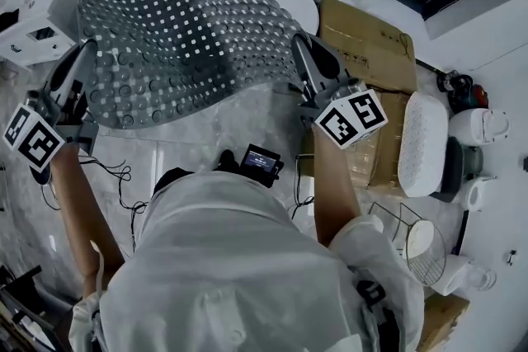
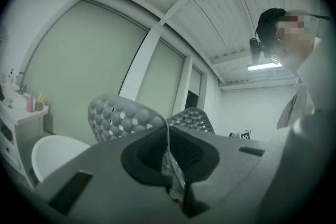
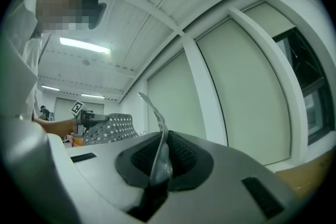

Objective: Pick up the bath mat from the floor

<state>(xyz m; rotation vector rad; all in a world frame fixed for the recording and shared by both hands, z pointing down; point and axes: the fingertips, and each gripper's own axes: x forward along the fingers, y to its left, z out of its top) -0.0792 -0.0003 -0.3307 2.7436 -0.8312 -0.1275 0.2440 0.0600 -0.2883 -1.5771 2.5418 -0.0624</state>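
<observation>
Our shirt (image 1: pixel 239 260) sits closest, at 6 o'clock. Left gripper (image 1: pixel 87 52) and right gripper (image 1: pixel 299 45) each clamp only a thin edge of the bath mat (image 1: pixel 186 37), so we fear its sagging weight could slip free. It hangs above the floor (image 1: pixel 206 128), long axis running 9 to 3 o'clock, far edge arching toward 12

Left gripper (image 1: pixel 82 52), right gripper (image 1: pixel 299 45) level, jaws clamped on bath mat (image 1: pixel 186 29).

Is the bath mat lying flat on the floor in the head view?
No, the bath mat hangs sagging in the air between the left gripper and the right gripper, each shut on one edge.
</observation>
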